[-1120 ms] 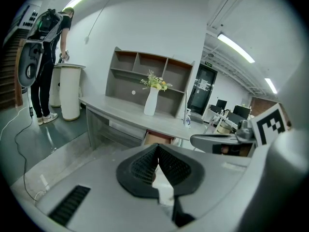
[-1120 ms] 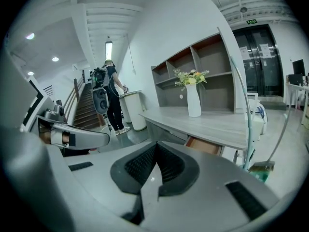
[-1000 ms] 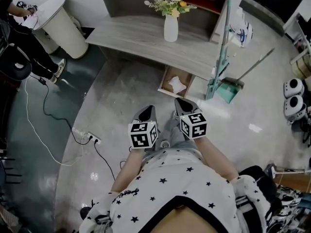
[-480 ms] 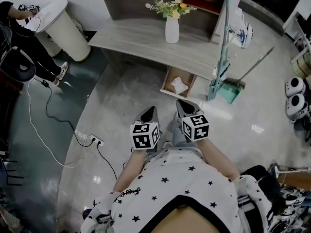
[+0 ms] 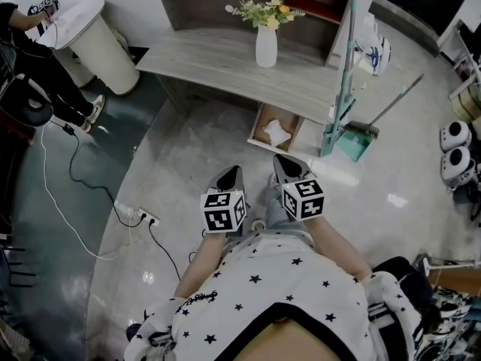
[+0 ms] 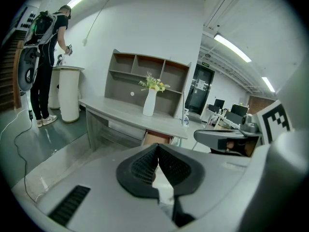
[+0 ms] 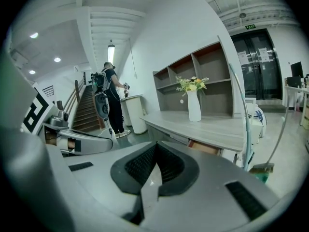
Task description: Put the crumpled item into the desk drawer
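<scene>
While standing back from the desk [image 5: 225, 66], holds the left gripper [image 5: 231, 173] and the right gripper [image 5: 288, 165] side by side over the grey floor [image 5: 188, 149], just apart from each other, both aimed toward the desk's front edge. Matches the head view of half a second ago almost exactly: same spots for both grippers, same framing of the desk. Against a second ago, shows only a slight drift of everything rightward and down, plus a small shift of the person [image 5: 37, 59] beside the white round stand [image 5: 98, 40], off past the desk's left end.

Keeps the left gripper's jaws pressed together at the tips, with nothing between; likewise the right gripper's, closed and empty.

Finds the crumpled item [image 5: 275, 131], white, lying inside the open drawer [image 5: 259, 119], pulled out below the desk's front edge toward its right end. Leaves a bare stretch of floor between the jaw tips and the drawer's front. Has a dustpan [image 5: 353, 143] on the floor just right of the drawer, by the desk's right end. Has a power strip [image 5: 143, 216] on the floor left of the left gripper, well apart from the drawer. Puts the vase [image 5: 265, 45] mid-desk, back from the front edge, beyond the drawer and slightly left.
</scene>
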Demonstrator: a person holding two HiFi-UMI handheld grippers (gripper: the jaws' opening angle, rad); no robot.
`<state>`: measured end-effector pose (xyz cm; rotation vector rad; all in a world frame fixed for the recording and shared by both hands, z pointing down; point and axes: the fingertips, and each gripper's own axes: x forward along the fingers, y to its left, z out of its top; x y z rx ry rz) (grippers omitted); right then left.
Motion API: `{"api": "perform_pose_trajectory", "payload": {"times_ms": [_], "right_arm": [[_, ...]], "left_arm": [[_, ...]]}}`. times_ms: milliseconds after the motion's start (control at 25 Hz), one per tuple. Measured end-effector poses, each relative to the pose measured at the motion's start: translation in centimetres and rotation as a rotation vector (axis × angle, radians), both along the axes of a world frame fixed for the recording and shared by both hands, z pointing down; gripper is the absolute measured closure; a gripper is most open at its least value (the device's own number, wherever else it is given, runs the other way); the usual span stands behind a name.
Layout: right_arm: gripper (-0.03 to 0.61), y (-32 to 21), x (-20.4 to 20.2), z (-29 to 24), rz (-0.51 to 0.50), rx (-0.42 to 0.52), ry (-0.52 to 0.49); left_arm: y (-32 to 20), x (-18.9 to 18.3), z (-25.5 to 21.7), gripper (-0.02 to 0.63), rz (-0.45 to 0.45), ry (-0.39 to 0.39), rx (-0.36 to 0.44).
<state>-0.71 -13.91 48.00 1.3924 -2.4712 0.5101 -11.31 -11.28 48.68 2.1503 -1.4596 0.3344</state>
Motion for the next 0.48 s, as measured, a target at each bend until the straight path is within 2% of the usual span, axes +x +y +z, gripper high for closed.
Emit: {"api": "perform_pose_trajectory", "payload": {"times_ms": [480], "right_arm": [[0.586,-1.1,0.3,0.1,-0.006,-0.004,0.0]], "left_arm": [[-0.9,0.4,0.3,0.601,-0.007,0.005,-0.009]]}}
